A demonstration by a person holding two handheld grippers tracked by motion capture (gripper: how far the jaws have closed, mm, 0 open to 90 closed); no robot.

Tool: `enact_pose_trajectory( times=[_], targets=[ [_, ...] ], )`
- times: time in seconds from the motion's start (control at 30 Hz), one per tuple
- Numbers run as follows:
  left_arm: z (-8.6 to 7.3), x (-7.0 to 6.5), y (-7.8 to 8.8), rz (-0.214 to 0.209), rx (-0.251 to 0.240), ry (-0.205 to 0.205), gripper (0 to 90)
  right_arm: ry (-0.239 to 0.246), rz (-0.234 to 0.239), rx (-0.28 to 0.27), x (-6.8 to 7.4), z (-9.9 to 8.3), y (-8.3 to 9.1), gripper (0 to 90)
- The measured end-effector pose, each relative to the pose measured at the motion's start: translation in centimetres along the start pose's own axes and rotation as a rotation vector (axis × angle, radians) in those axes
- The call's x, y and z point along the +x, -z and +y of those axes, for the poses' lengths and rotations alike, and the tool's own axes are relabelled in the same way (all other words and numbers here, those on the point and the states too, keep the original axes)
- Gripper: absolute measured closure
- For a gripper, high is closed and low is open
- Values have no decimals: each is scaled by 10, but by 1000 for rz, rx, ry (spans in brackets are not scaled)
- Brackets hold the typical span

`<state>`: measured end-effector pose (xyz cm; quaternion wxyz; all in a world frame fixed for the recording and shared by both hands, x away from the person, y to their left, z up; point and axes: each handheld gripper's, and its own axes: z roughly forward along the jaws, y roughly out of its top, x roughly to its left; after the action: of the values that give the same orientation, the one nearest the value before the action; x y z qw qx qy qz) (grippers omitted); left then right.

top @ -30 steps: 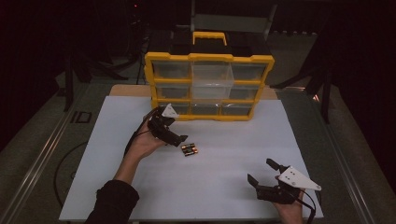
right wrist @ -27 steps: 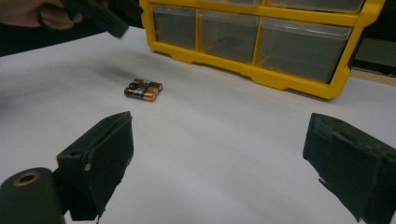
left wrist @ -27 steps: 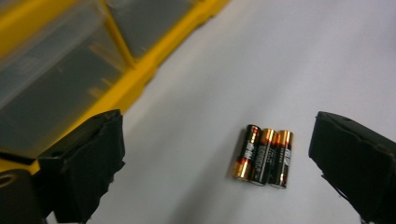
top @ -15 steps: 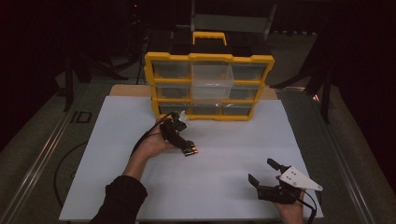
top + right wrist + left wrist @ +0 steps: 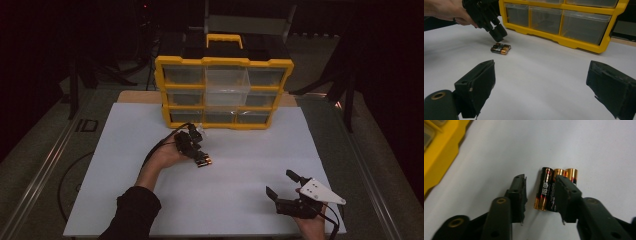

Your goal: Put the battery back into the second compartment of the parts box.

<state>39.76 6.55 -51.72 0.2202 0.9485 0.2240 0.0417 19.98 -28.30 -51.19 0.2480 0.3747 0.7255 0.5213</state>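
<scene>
Three AA batteries [image 5: 551, 188] lie side by side on the white desk [image 5: 125, 200], at six o'clock from the yellow drawer organizer [image 5: 223, 92]. The left gripper [image 5: 540, 192] has just been closing; its jaws straddle the batteries, one pad touching, the other still apart. At four o'clock, well apart, the right gripper [image 5: 284, 185] rests with jaws wide.

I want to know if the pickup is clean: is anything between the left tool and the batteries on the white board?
Nothing visible is. The left tool has just been closing around the batteries, which lie side by side on the bare white board; one jaw sits over a battery, the other stands apart.
</scene>
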Motion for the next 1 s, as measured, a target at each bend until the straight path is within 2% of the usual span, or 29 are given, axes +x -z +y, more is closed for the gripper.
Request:
enact_pose_trajectory(
  times=[0.2,0.3,0.47,0.57,1.0],
  targets=[
    [0,1,-7,-16,11,11,713,-4,-1,-2,0,0,0,83],
    [1,0,-12,-12,13,15,705,-3,2,-4,0,0,0,82],
    [-1,-1,-20,-1,45,9,720,-8,0,-5,-1,0,0,82],
    [-2,0,-20,-11,33,13,772,-8,1,-6,-1,0,0,83],
    [-4,0,-20,-11,24,16,779,-11,7,-3,0,0,-1,82]
  ],
)
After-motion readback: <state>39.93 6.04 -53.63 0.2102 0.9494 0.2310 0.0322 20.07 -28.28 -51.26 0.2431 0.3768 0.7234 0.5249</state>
